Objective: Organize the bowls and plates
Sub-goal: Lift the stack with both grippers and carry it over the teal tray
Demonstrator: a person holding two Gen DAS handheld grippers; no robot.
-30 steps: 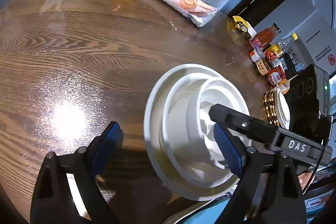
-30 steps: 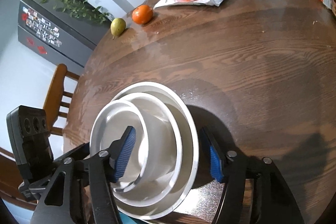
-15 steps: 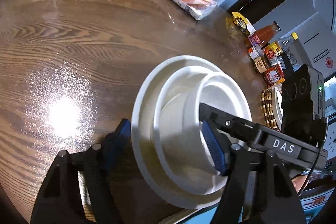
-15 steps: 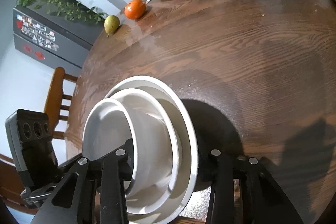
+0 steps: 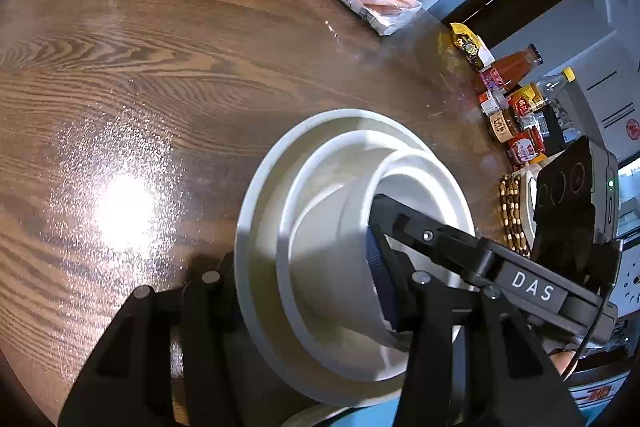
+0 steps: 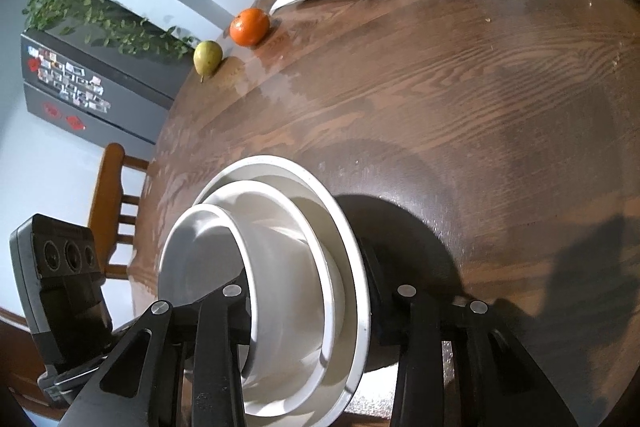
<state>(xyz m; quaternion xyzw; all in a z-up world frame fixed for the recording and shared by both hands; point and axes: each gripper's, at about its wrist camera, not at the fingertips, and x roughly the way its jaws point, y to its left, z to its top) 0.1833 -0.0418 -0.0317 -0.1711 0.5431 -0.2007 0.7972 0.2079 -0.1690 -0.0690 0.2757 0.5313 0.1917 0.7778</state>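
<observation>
Grippers: left (image 5: 304,291) and right (image 6: 308,303) each have jaws clamped across the nested bowls' (image 5: 352,227) opposite rims, low over surface (image 5: 160,67).

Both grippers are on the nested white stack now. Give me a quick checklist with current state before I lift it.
1. Left gripper straddles the stack, one finger outside, one inside the smallest bowl: ok.
2. Right gripper straddles the opposite side the same way: ok.
3. Pads actually clamped tight on the walls: cannot tell.
4. Bowls nested concentrically: not ok, the inner ones sit off-centre.
5. Table around the stack free of nearby items; orange and pear are far off: ok.
</observation>
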